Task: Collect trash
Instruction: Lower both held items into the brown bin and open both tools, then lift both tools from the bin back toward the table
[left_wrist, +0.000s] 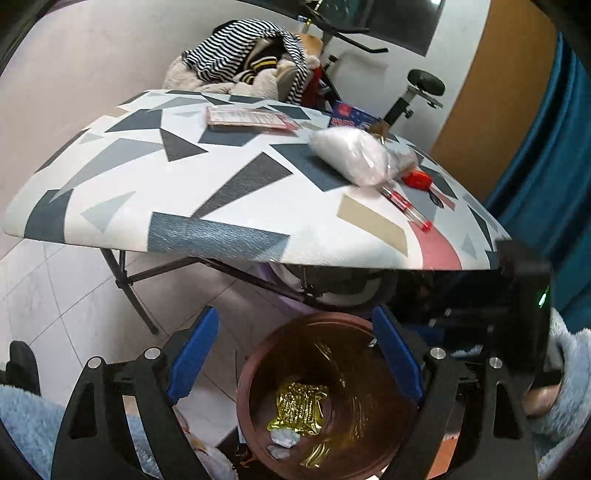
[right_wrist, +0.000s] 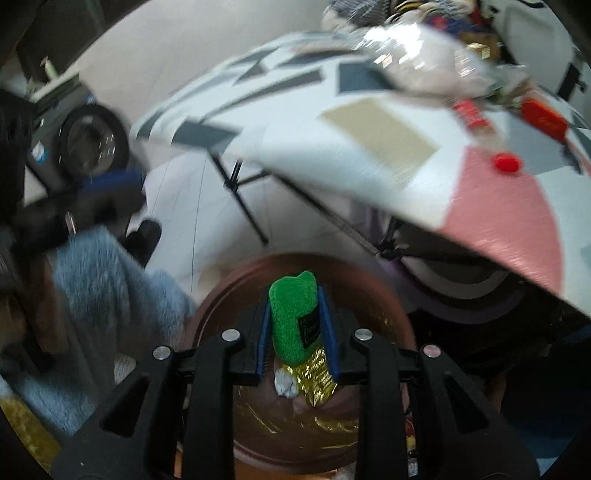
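Observation:
A brown round bin (left_wrist: 248, 402) stands on the floor below the table edge, with a crumpled gold wrapper (left_wrist: 299, 406) and a small white scrap (left_wrist: 284, 439) at its bottom. My left gripper (left_wrist: 295, 354) hangs above the bin's mouth, open, with nothing between its blue pads (left_wrist: 192, 354). In the right wrist view my right gripper (right_wrist: 295, 325) is shut on a fuzzy green piece (right_wrist: 291, 321) with a dark label, held over the same bin (right_wrist: 236, 273). The gold wrapper (right_wrist: 317, 376) shows just beneath it.
The patterned table (left_wrist: 147, 177) carries a clear plastic bag (left_wrist: 351, 155), a pink packet (left_wrist: 247, 120), a red-capped tube (left_wrist: 406, 208) and a small red item (left_wrist: 415, 179). Striped clothes (left_wrist: 240, 55) are piled behind. Black table legs (left_wrist: 129, 288) stand left of the bin. A fluffy blue sleeve (right_wrist: 110, 277) is close on the left.

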